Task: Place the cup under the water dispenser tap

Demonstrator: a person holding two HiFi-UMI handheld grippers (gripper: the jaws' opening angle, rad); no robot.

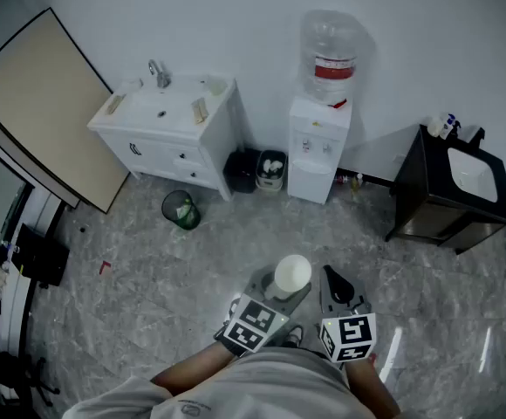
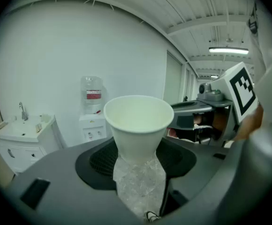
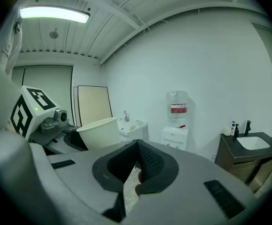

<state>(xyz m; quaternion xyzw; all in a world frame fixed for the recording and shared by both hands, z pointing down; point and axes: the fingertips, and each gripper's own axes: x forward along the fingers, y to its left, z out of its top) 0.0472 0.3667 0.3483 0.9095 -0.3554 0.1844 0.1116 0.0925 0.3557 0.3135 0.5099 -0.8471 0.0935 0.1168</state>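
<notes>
A white paper cup [image 1: 291, 275] stands upright between the pads of my left gripper [image 1: 285, 288], which is shut on its lower half. In the left gripper view the cup [image 2: 138, 123] fills the middle and looks empty, with the left gripper [image 2: 138, 157] closed around its base. My right gripper [image 1: 333, 279] hangs just right of the cup, jaws together and holding nothing. In the right gripper view the right gripper [image 3: 137, 141] has its tips touching, and the cup [image 3: 98, 132] shows to the left. The white water dispenser [image 1: 320, 142] with its bottle stands against the far wall, well beyond both grippers.
A white sink cabinet [image 1: 166, 116] stands left of the dispenser, with a green bin [image 1: 181, 209] in front and black bins [image 1: 255, 170] between them. A dark vanity [image 1: 449, 190] stands at the right. A beige board [image 1: 39, 103] leans at the left. The floor is grey marble.
</notes>
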